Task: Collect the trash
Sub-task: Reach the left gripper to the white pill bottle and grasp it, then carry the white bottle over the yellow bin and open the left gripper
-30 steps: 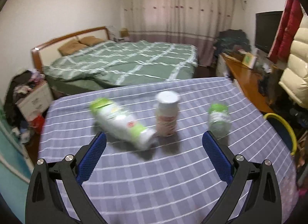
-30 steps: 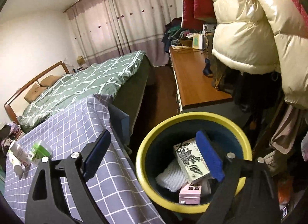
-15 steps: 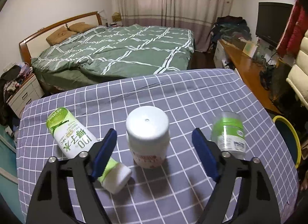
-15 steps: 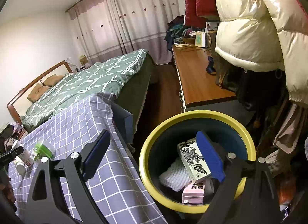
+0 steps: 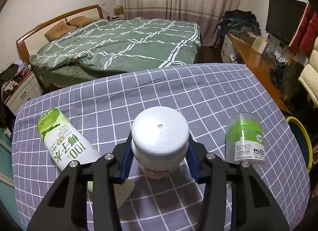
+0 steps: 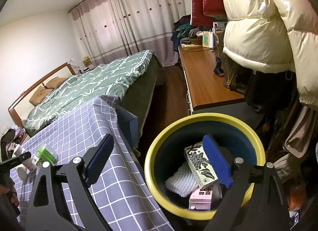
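Observation:
On the grey checked tablecloth (image 5: 178, 92) a white-lidded jar (image 5: 160, 133) stands upright between the blue pads of my left gripper (image 5: 160, 151). Its jaws are closing and the pads touch both sides of the jar. A green and white coconut water bottle (image 5: 63, 143) lies on its side to the left. To the right stands a clear container with a green cap (image 5: 245, 137). My right gripper (image 6: 158, 141) hangs open and empty above the yellow-rimmed bin (image 6: 198, 116). In the bin are a floral box (image 6: 198, 163), white foam netting (image 6: 178, 181) and a pink box (image 6: 200, 197).
The bin (image 5: 304, 137) stands on the floor off the table's right edge. A green bed (image 5: 123, 48) lies beyond the table. A long wooden desk (image 6: 202, 80) runs along the right wall, with puffy jackets (image 6: 258, 32) hanging over it.
My left gripper came forward and down over the table, and its jaws narrowed from wide open onto the white jar. The right gripper stayed open above the bin.

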`<state>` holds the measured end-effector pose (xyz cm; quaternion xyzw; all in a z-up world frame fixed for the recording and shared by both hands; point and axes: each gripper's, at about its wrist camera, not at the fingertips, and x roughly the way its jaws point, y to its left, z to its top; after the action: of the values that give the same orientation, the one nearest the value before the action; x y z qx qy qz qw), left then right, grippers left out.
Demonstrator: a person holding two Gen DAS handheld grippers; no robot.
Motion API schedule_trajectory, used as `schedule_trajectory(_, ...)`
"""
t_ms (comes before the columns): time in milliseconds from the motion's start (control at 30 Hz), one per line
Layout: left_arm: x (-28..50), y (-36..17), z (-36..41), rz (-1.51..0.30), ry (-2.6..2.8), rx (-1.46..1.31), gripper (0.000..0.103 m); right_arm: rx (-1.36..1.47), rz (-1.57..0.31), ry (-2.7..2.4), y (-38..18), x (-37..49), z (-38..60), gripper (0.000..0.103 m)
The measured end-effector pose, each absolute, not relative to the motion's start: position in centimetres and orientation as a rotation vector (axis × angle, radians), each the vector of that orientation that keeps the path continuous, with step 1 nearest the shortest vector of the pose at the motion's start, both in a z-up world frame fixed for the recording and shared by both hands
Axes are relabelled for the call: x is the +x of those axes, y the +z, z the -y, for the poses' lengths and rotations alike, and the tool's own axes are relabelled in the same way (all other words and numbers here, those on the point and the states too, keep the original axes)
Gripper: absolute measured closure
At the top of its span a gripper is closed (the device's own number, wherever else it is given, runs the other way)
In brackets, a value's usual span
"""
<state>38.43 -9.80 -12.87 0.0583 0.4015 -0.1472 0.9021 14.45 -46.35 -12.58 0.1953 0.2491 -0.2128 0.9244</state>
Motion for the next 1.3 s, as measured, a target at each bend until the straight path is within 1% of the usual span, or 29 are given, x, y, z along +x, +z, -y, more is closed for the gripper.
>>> schedule_trajectory(133,37.0,-11.5,10.5,-0.804,-0.306,0.137,0.056,0.404,-0.502,-0.435,-12.5,14.4,46.2,0.017)
schedule_trajectory(433,31.7,-6.1,13.9,-0.730,-0.374,0.166,0.056,0.362,-0.476,-0.369,-11.8,12.7,45.3,0.017)
schedule_trajectory(567,29.2,-4.1,17.3,-0.705,-0.447,0.193,0.056,0.349,-0.476,-0.370,-11.4,10.2,46.1,0.017)
schedule_trajectory(700,26.8,-2.9,22.6,-0.685,-0.558,0.212,0.056,0.366,-0.475,-0.396,-11.5,6.8,48.0,0.017)
schedule_trajectory(867,24.4,-2.9,29.8,-0.690,-0.701,0.229,0.056,0.369,-0.473,-0.458,-11.6,3.2,50.5,0.017)
schedule_trajectory(1067,21.8,-4.7,38.7,-0.741,-0.862,0.253,0.056,0.376,-0.486,-0.506,-12.2,0.7,52.5,0.017)
schedule_trajectory(1300,20.9,-7.5,44.7,-0.793,-0.925,0.301,0.056,0.425,-0.505,-0.547,-13.4,-0.8,54.7,0.017)
